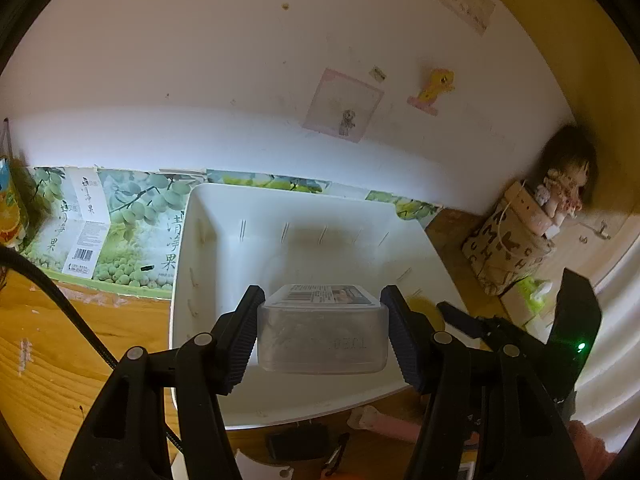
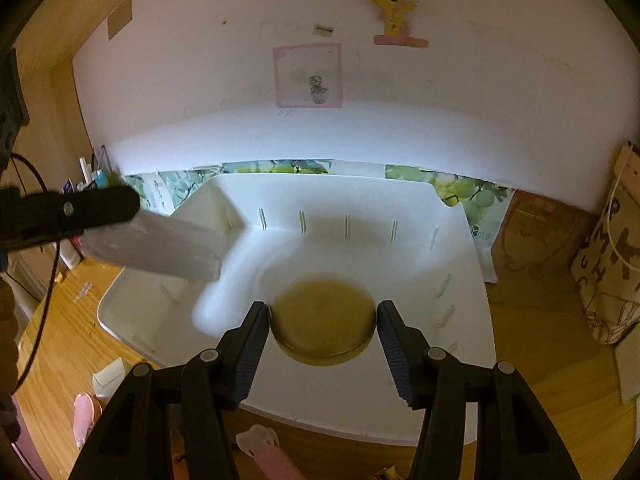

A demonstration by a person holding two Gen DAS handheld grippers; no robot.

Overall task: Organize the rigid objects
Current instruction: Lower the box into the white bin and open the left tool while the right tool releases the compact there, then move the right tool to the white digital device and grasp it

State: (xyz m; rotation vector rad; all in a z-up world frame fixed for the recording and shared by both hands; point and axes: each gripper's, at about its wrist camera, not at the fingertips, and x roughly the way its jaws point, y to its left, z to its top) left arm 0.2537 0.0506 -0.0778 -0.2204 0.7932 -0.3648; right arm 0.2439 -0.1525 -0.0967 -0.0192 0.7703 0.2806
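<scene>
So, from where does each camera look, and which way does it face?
Left wrist: sits on the left gripper, facing the wall over the white plastic basket; its fingers clamp a clear plastic box.
Right wrist: sits on the right gripper, same direction; its fingers grip a round yellow tin.
Shared: basket, box, wall.

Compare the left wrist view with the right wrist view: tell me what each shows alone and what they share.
Only the left wrist view shows the barcode label on the clear plastic box held in the left gripper, and a doll at the far right. Only the right wrist view shows the whole round gold tin held in the right gripper. Both show the white bin, the clear box over it, and the wall's yellow pony sticker.
</scene>
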